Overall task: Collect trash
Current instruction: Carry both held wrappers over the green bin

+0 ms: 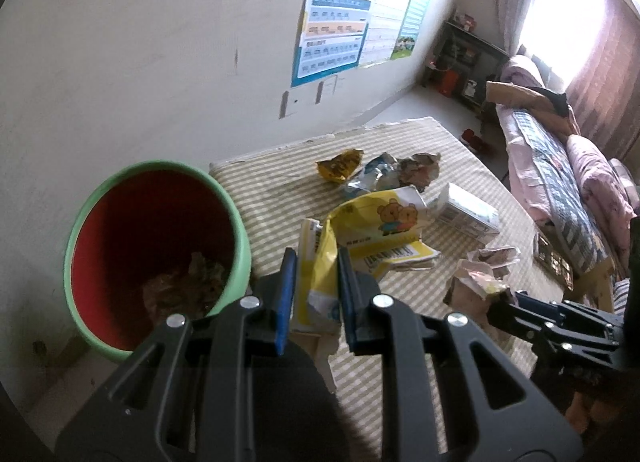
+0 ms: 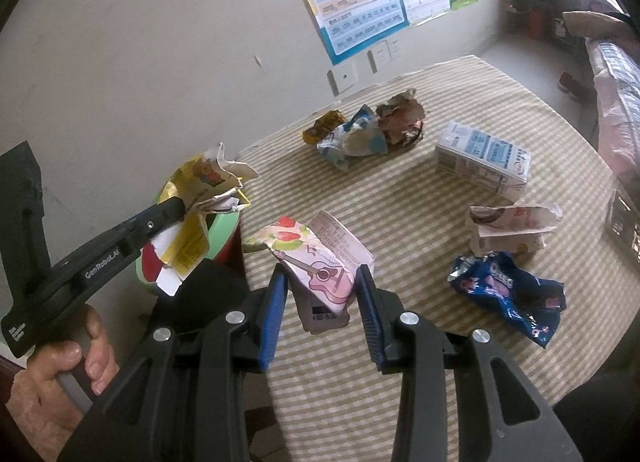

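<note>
My left gripper [image 1: 316, 262] is shut on a crumpled yellow bear-print carton [image 1: 372, 229], held just right of the green bin [image 1: 160, 254] with its red inside. From the right wrist view, that same yellow carton [image 2: 200, 189] hangs above the bin [image 2: 224, 229] in the left gripper [image 2: 180, 209]. Blue pads of my right gripper [image 2: 322, 282] are shut on a pink guitar-print carton [image 2: 320, 266] over the striped table [image 2: 420, 197]. In the left wrist view the right gripper [image 1: 496, 302] holds that pink carton [image 1: 476, 282].
On the table lie a white milk box [image 2: 484, 161], a torn pink-white carton [image 2: 512, 225], a blue Oreo wrapper [image 2: 508, 290] and a heap of crumpled wrappers [image 2: 360, 129]. Some trash lies inside the bin. A hand [image 2: 64, 354] grips the left tool. A bed [image 1: 568, 165] stands at right.
</note>
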`<act>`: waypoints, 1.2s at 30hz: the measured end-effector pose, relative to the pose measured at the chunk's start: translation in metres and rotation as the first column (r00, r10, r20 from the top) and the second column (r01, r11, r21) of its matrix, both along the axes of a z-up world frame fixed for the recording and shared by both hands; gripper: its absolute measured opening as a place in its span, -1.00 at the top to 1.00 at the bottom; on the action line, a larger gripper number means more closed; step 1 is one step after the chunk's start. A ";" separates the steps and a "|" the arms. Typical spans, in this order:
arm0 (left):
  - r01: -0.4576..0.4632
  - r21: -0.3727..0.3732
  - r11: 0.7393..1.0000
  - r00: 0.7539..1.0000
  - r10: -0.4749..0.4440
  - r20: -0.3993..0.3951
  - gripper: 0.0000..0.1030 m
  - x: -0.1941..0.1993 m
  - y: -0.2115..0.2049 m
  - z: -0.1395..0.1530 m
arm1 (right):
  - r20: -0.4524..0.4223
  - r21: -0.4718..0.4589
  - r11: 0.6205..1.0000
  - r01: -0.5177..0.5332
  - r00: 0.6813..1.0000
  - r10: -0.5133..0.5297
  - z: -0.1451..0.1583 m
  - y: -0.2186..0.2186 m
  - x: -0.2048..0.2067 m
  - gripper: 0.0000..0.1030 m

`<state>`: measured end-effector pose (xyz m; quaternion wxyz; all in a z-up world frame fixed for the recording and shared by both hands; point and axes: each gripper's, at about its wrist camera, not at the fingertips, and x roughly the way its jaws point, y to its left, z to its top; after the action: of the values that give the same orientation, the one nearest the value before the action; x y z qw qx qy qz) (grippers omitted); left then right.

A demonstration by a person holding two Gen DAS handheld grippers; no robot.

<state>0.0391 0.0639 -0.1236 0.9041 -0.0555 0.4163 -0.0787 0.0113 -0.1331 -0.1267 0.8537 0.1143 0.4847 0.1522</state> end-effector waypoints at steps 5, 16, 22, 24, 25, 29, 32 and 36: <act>-0.025 -0.002 1.000 1.000 0.025 0.014 0.62 0.000 0.010 0.003 | -0.002 0.003 1.000 -0.021 1.000 0.021 0.001 0.009 0.004 0.33; -0.099 -0.022 0.995 0.995 0.100 0.021 0.61 -0.001 0.039 0.003 | -0.001 -0.016 0.996 -0.090 0.996 0.090 0.005 0.041 0.008 0.33; -0.140 -0.039 0.989 0.990 0.140 0.021 0.61 -0.002 0.057 0.001 | -0.009 -0.032 0.991 -0.127 0.992 0.127 0.003 0.058 0.011 0.32; -0.154 -0.044 0.987 0.988 0.155 0.020 0.61 -0.003 0.065 -0.001 | -0.013 -0.042 0.989 -0.139 0.990 0.139 0.002 0.064 0.012 0.32; -0.159 -0.046 0.986 0.987 0.160 0.020 0.61 -0.003 0.067 -0.002 | -0.016 -0.045 0.989 -0.142 0.990 0.141 0.001 0.067 0.013 0.32; -0.191 -0.057 0.980 0.981 0.192 0.015 0.61 -0.004 0.082 -0.007 | -0.021 -0.058 0.986 -0.158 0.987 0.157 -0.001 0.076 0.016 0.32; -0.215 -0.058 0.975 0.976 0.216 0.007 0.61 -0.004 0.093 -0.011 | -0.020 -0.062 0.983 -0.172 0.985 0.171 -0.002 0.085 0.021 0.33; -0.247 -0.050 0.968 0.969 0.247 0.006 0.61 -0.006 0.109 -0.013 | -0.018 -0.059 0.979 -0.193 0.981 0.192 -0.003 0.098 0.028 0.32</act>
<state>0.0328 0.1728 -0.1364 0.9078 -0.1286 0.3985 0.0241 0.0394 -0.0351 -0.1293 0.8351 0.0418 0.5030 0.2188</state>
